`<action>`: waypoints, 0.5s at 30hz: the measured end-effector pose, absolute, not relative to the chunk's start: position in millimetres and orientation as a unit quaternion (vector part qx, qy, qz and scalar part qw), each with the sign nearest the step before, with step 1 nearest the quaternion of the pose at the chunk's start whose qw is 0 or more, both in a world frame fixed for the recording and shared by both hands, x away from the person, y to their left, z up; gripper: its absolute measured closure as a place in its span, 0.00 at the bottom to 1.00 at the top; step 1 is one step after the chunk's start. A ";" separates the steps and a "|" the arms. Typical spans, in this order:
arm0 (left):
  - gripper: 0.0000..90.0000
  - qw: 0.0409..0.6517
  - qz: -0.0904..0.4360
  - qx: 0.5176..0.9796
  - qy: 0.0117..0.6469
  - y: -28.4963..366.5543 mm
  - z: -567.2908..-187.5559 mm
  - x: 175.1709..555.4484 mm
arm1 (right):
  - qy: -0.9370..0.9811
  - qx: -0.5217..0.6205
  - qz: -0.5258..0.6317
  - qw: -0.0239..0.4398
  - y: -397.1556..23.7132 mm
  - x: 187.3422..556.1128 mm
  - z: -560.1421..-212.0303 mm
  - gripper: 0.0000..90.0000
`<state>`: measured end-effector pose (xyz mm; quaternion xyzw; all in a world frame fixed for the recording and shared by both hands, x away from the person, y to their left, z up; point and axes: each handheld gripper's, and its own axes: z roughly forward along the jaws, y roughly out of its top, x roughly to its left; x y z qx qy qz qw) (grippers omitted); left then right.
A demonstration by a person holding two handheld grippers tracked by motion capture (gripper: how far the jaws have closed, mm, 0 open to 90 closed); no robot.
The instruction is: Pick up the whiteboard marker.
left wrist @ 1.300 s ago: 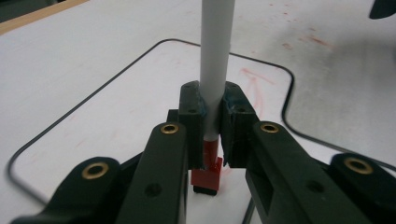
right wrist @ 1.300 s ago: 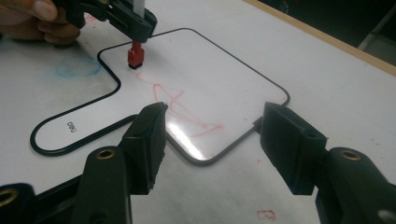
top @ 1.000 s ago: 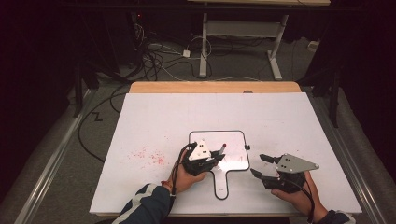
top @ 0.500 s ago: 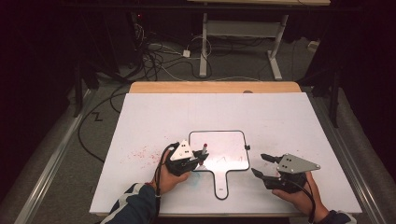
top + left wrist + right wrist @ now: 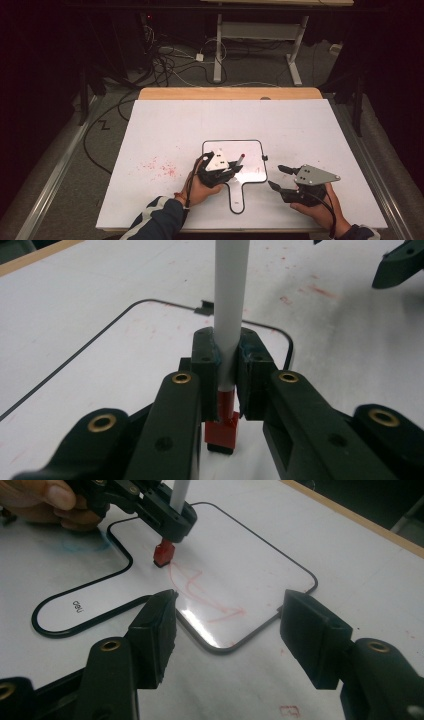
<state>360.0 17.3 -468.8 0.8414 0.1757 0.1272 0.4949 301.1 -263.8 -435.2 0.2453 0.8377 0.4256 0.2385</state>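
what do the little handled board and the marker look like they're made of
Whiteboard: likely glossy coated board or plastic, since light glares off it and red ink sits on top; thin dark rim. Marker: smooth white barrel with red end, probably plastic.

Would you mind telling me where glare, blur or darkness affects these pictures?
High view: the floor around the table is very dark. Right gripper view: a bright glare patch on the whiteboard beside the red marks. Left gripper view: the marker is sharp, while the nearest jaw parts look soft.
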 end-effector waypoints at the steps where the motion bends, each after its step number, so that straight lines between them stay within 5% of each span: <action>1: 0.88 0.496 0.125 0.841 0.175 12.5 -468.6 360.4 | 0.837 0.247 0.427 0.237 -265.3 300.7 -434.9 0.45; 15: 0.88 0.497 0.127 0.838 0.188 14.6 -470.4 368.9 | 0.837 0.247 0.424 0.242 -267.0 299.9 -434.9 0.45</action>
